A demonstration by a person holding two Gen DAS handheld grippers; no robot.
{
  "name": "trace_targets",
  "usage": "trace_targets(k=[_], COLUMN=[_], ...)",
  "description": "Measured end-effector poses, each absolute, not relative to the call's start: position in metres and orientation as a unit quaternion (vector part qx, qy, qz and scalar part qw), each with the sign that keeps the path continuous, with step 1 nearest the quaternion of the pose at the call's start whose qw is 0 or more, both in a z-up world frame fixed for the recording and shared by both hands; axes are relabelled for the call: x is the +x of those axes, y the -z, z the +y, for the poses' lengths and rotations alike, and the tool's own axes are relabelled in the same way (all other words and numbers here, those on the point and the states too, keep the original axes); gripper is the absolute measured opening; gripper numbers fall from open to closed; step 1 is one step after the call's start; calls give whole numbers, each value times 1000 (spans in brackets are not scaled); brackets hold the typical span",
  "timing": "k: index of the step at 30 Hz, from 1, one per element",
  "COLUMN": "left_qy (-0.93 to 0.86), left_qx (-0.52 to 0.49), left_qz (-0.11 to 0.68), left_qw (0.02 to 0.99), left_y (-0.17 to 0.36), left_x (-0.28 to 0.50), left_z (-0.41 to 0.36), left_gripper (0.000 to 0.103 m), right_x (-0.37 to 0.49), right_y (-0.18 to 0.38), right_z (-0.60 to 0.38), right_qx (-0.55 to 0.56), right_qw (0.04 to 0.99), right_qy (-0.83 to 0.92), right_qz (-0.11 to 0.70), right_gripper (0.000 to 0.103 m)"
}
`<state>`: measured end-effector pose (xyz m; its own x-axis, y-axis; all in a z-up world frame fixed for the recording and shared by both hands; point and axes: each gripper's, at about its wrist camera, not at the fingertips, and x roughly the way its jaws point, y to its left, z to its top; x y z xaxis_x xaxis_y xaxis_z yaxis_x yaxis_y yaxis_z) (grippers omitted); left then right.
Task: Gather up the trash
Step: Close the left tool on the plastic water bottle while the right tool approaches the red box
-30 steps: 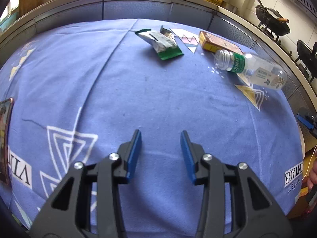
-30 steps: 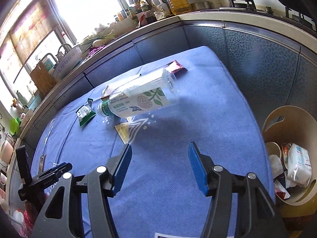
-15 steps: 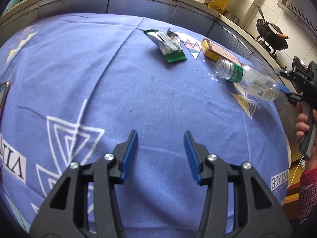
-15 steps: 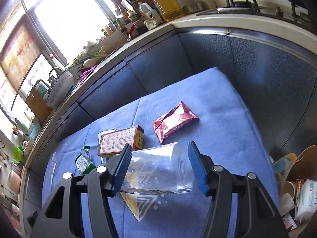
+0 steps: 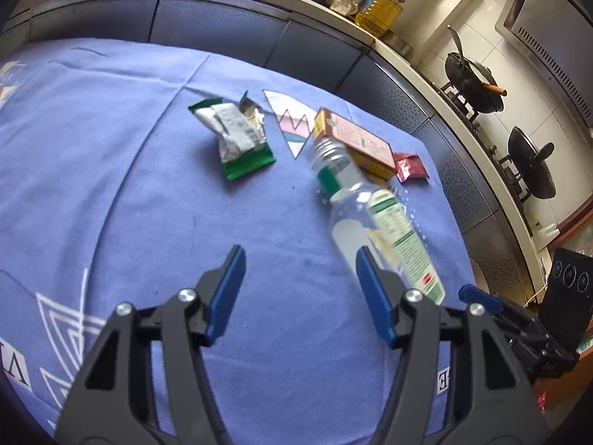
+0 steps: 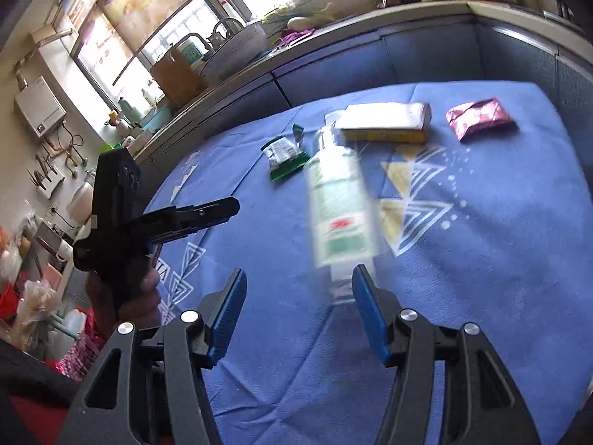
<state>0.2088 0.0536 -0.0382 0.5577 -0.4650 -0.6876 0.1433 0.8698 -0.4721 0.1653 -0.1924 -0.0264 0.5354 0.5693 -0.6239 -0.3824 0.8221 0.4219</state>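
Two pairs of fingers stand apart: the left gripper (image 5: 300,270) has just been opening with nothing in it, and the right gripper (image 6: 298,274) has the blurry bottle (image 6: 339,204) by one finger, touching or not I cannot tell. Nothing looks picked up yet, so the bottle, green wrapper (image 5: 237,137), box (image 5: 355,141) and red wrapper (image 5: 409,167) all wait on the blue cloth (image 5: 111,185). The near cloth is bare for moving, but the box and red wrapper lie near its far edge by the cupboards (image 5: 222,33).

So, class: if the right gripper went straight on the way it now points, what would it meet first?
Probably the plastic bottle: it lies blurred just ahead of the open right gripper, nearer its right finger. Depth is unclear.
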Motion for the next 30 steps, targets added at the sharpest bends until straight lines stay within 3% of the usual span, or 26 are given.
trace_targets(k=[3,11,16,20,23,27,30], left_qy=[188,201,181,178,176,179,197], left_qx=[-179,-143,-78,-75,-64,-30,-13], left_qz=[431,465,517,520,520,517,508], left_qw=[864,850,833,832,833,837,838], left_y=[28,18,33,37,40,36,27], left_x=[221,290,331,333,329,317,312], left_z=[43,19,-1,7,9,1,-8], left_gripper=[70,70,70,70,70,70,70], right_x=[191,230,249,282,312,341,364], right_y=[23,58,45,24,25,31,42], right_z=[-221,-191,-189,-174,-148,-119,-114], right_qx=[167,161,149,19,-102,-237,-262], right_qw=[879,859,872,897,891,873,853], right_qy=[-236,-242,-229,-205,-201,-221,-240], right_qz=[381,421,405,391,393,365,382], right_gripper=[60,60,60,60,68,85,86])
